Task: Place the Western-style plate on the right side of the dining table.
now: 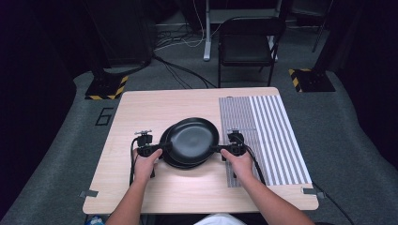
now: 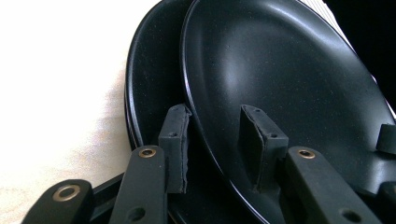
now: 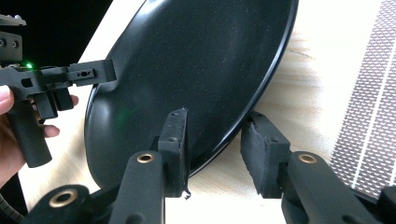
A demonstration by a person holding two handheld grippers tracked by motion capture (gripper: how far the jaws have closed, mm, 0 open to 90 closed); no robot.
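Two black plates lie stacked at the middle of the wooden table (image 1: 155, 103). The top plate (image 1: 192, 138) sits offset up and to the right of the lower plate (image 1: 165, 153). My left gripper (image 1: 162, 147) straddles the top plate's left rim. In the left gripper view the rim of the top plate (image 2: 280, 70) runs between the pads (image 2: 173, 140) with a gap, over the lower plate (image 2: 149, 84), so the left gripper (image 2: 215, 126) is open. My right gripper (image 1: 218, 149) holds the opposite rim. In the right gripper view the right gripper (image 3: 217, 135) is shut on the top plate (image 3: 201, 56).
A grey and white striped mat (image 1: 267, 136) covers the table's right part, just right of the right hand. A dark folding chair (image 1: 246, 44) stands beyond the far edge, with cables on the floor. The left gripper (image 3: 70, 77) and its hand show across the plate.
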